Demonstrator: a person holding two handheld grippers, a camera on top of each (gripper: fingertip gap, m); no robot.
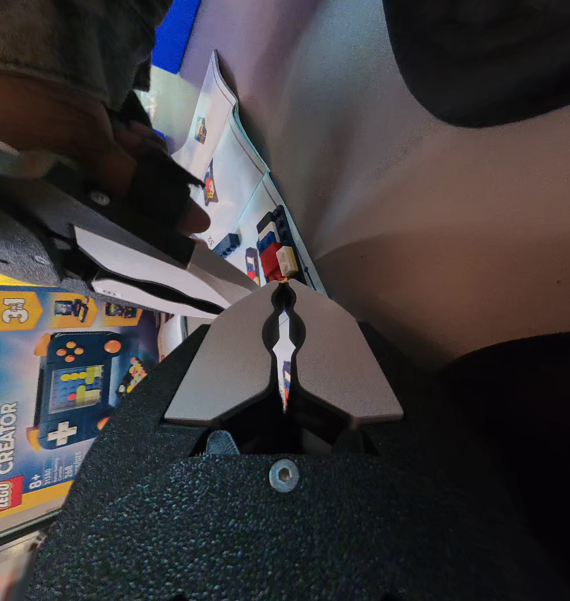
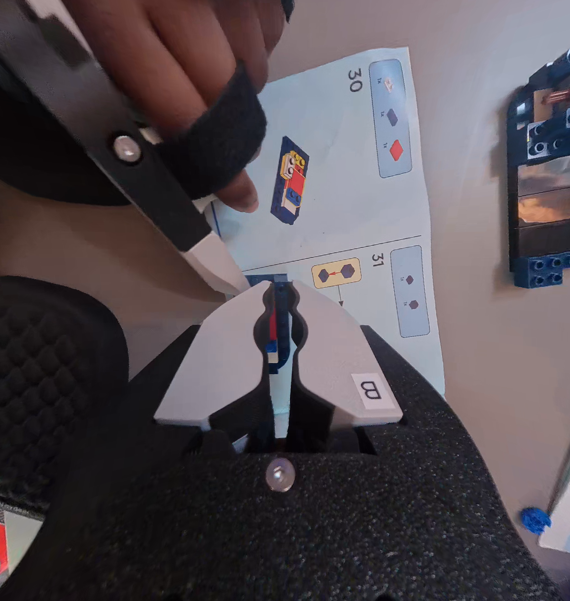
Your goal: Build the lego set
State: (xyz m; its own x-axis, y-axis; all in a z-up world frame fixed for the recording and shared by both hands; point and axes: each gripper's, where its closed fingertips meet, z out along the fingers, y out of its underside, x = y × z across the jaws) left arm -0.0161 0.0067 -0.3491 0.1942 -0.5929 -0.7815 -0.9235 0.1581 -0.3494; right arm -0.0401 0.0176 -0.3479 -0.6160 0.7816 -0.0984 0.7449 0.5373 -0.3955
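left gripper [image 1: 283, 283]: jaws closed at the yellow end of the brick stack [image 1: 275, 247] | right gripper [image 2: 281, 286]: gripping the stack's dark blue plate [image 2: 281, 312] | risk: opposing pulls could split the stack, dropping bricks onto the booklet [image 2: 342, 195]

The two tools crowd one spot on the instruction sheet [image 2: 335, 201]: the left tool [image 1: 283, 283] has its tips closed right against the end of the small brick stack [image 1: 274, 247], and the right tool [image 2: 281, 286] is clamped on that stack's dark blue plate. A half-built dark blue model [image 2: 550, 182] blocks the table [image 2: 472, 260] beyond the sheet's edge, and a printed box [image 1: 49, 390] stands close beside the left tool. Bare table lies between sheet and model.
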